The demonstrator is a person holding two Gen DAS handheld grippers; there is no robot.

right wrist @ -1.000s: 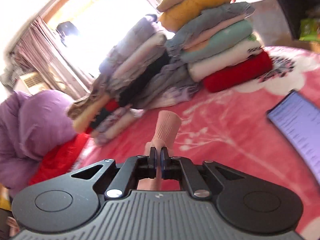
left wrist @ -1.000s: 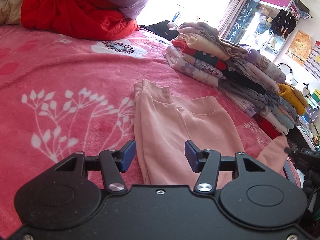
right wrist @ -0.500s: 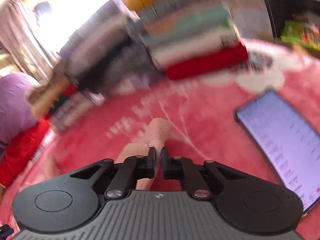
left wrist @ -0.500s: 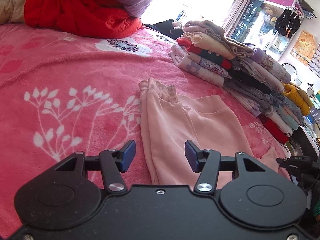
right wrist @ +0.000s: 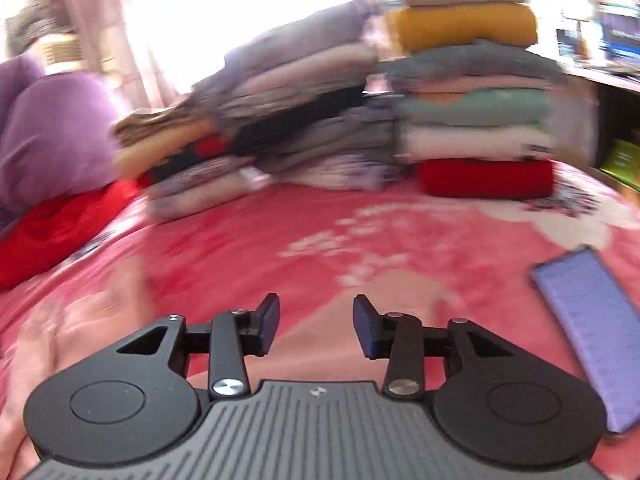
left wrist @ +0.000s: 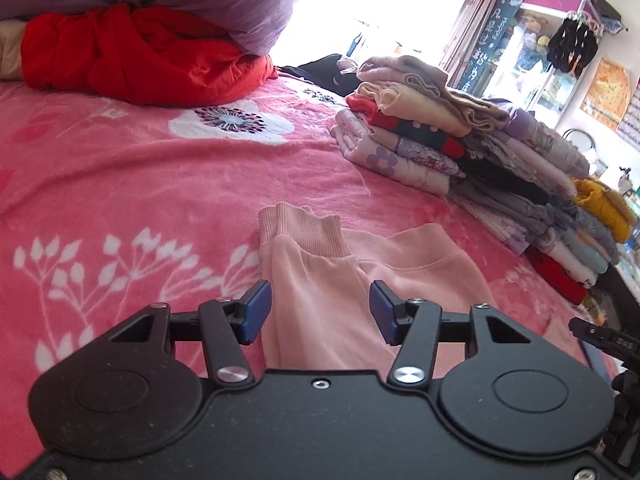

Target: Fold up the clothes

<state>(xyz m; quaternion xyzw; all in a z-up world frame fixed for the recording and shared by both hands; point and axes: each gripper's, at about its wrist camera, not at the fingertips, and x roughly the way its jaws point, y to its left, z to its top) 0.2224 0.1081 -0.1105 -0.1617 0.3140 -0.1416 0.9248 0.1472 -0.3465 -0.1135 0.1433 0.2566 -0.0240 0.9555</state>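
A pale pink garment [left wrist: 340, 280] lies flat on the pink flowered blanket [left wrist: 140, 184], with its ribbed cuffs [left wrist: 300, 228] folded up toward the far side. My left gripper [left wrist: 320, 312] hovers open just above the garment's near part, nothing between its blue pads. In the blurred right wrist view my right gripper [right wrist: 316, 328] has its jaws opening, with no cloth between the pads; pink fabric [right wrist: 80, 320] lies under and to the left of it.
Tall stacks of folded clothes [left wrist: 480, 160] [right wrist: 360, 120] line the far right of the bed. A red and purple heap of bedding [left wrist: 140, 40] sits at the back left. A purple phone [right wrist: 592, 320] lies on the blanket to the right.
My right gripper let go of the pink sleeve, opened and rolled level. The left gripper drifted slightly, staying open over the garment.
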